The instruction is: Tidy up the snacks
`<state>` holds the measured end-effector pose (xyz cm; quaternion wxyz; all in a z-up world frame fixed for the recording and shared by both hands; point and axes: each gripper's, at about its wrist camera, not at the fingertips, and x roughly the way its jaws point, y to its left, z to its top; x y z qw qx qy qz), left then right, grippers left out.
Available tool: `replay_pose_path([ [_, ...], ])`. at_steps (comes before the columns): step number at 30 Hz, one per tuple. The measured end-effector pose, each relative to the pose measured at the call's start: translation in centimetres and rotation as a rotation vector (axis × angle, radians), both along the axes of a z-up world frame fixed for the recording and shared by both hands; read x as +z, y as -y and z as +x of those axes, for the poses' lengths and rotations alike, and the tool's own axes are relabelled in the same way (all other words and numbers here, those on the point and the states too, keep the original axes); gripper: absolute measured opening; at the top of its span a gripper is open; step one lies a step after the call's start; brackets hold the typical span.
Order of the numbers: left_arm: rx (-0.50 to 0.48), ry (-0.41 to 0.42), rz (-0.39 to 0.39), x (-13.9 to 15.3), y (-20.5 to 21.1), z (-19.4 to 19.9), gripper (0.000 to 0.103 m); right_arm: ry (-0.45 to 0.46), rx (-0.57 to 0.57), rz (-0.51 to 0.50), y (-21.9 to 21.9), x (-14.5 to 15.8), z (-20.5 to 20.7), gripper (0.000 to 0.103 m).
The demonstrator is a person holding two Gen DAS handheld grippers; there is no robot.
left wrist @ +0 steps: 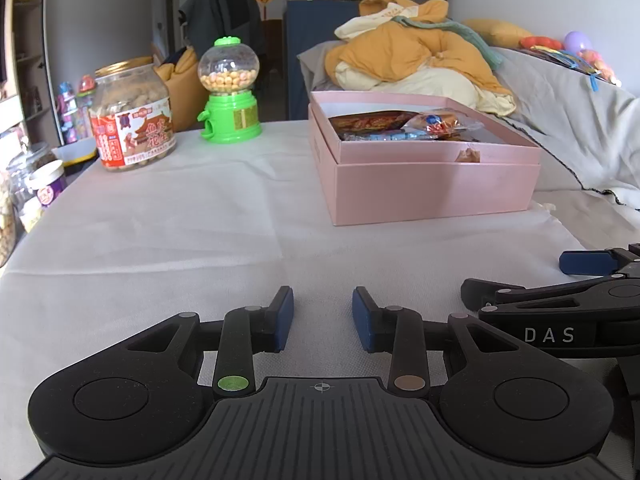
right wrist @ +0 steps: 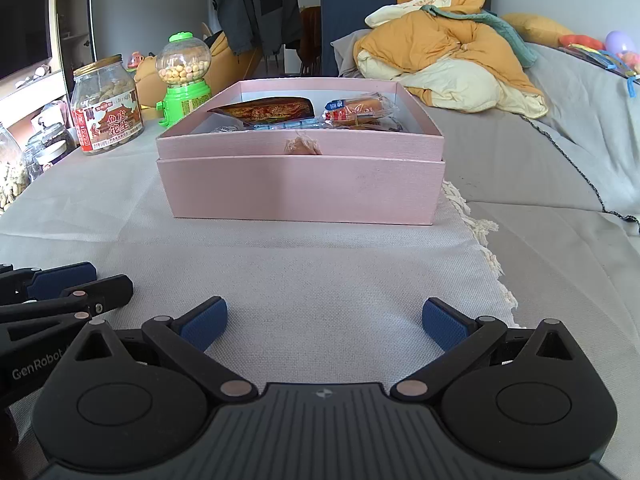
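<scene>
An open pink box (right wrist: pixel 300 188) stands on the white cloth ahead of both grippers; it also shows in the left wrist view (left wrist: pixel 432 190). Inside lie several wrapped snacks: a red-brown packet (right wrist: pixel 268 111), a clear-wrapped sausage (right wrist: pixel 358 106) and blue sweets (right wrist: pixel 288 125). My left gripper (left wrist: pixel 322 318) is open and empty, low over the cloth. My right gripper (right wrist: pixel 324 322) is open wide and empty, just right of the left one. A peanut jar (left wrist: pixel 134 118) and a green candy dispenser (left wrist: pixel 229 92) stand at the far left.
More jars (right wrist: pixel 12 172) stand at the left table edge, and a purple-labelled tub (left wrist: pixel 48 186). A grey sofa (right wrist: pixel 560 140) with a heap of orange and cream bedding (right wrist: pixel 448 48) lies to the right. The cloth's fringed edge (right wrist: pixel 480 236) runs along the right.
</scene>
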<state>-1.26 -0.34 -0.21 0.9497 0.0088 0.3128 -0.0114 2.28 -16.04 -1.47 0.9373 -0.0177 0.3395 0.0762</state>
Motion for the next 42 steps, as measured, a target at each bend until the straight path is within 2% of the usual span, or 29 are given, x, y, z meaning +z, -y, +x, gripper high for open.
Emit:
replay_pose_path([
  [42, -0.001, 0.000, 0.009, -0.05, 0.20, 0.02, 0.037, 0.000, 0.000, 0.000, -0.04, -0.01, -0.01, 0.103],
])
